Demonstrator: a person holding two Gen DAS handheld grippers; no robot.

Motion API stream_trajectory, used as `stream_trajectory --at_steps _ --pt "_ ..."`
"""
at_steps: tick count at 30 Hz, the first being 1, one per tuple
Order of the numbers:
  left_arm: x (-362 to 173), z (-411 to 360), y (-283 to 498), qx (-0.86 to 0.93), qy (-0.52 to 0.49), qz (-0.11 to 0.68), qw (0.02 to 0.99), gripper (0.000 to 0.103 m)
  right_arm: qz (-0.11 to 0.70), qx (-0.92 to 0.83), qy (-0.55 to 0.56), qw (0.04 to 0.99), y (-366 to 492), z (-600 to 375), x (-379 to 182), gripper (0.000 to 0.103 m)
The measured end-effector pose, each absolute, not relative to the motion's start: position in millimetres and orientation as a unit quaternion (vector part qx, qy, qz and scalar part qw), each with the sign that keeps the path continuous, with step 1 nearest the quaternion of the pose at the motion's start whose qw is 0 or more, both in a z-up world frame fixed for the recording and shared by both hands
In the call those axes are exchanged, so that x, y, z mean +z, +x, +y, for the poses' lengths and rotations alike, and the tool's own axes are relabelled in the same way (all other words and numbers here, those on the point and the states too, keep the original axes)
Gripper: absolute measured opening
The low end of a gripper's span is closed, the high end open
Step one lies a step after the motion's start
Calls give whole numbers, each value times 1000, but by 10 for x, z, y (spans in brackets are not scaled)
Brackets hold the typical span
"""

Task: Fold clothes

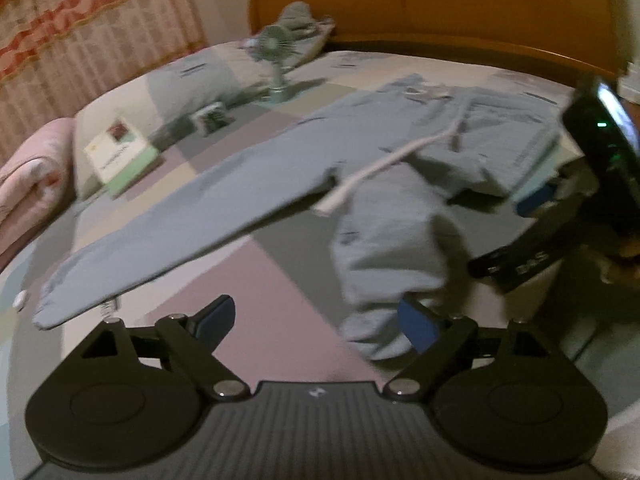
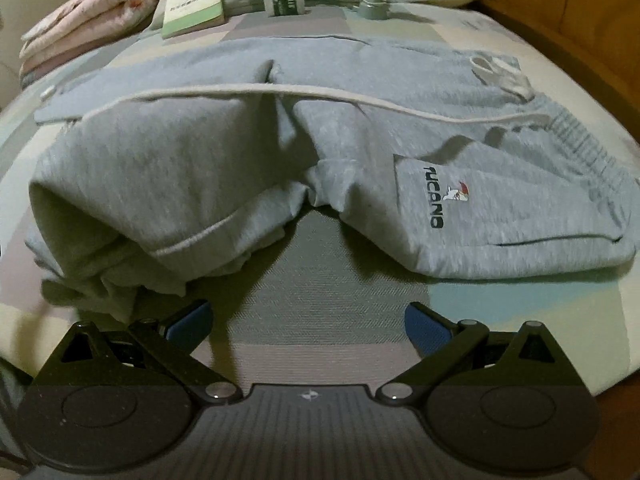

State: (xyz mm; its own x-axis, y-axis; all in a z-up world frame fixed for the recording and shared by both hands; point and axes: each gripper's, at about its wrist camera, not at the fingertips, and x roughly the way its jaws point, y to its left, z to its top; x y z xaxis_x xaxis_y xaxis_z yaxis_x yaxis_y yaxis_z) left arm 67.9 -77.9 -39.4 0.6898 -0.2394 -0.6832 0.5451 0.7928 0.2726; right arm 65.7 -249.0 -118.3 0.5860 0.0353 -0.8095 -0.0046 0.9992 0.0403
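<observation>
Only the right wrist view showed the logo (image 2: 440,196) on the grey sweatpants (image 2: 240,140); the left view alone caught the right hand-held gripper (image 1: 536,200) at three o'clock. Both the left hand-held gripper (image 1: 316,320) and the right one stood wide and empty.

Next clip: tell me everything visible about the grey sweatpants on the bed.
The grey sweatpants look like soft fleece jersey, with a ribbed elastic waistband, a pale drawstring, pale piping down the leg and a dark "TUCANO" logo with a small bird by the pocket. They lie on the patchwork bedspread, partly spread: one leg stretches out flat, the other is bunched and folded over itself. Neither open hand-held gripper grips them; the blurred left wrist view leaves contact unclear.
</observation>
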Motion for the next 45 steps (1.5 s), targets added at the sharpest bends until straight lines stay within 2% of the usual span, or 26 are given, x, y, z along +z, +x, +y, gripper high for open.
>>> stream_trajectory --at_steps 7,15,22,26,31,34,40,45 --pt "-609 -995 890 -225 224 345 883 88 441 23 -7 897 581 -2472 -1208 103" --pt "-404 -828 1350 -144 186 334 913 89 426 29 -15 904 563 -2472 -1236 103" --pt "-317 -700 1198 -145 187 325 916 89 438 24 -13 899 572 -2470 -1192 103" --pt "-219 -480 1089 -130 173 320 922 89 423 39 -8 905 528 -2372 -950 103" --pt "-132 -172 1017 -96 164 309 932 92 371 94 -81 920 486 -1932 -504 103" --pt "-132 8 981 -84 155 309 934 92 362 153 -146 908 489 -1565 -423 103" --pt "-168 356 918 -68 127 313 939 92 438 285 -191 831 547 -1020 -684 103" --pt "-224 572 961 -51 106 319 941 92 473 294 -190 809 718 -866 -883 103"
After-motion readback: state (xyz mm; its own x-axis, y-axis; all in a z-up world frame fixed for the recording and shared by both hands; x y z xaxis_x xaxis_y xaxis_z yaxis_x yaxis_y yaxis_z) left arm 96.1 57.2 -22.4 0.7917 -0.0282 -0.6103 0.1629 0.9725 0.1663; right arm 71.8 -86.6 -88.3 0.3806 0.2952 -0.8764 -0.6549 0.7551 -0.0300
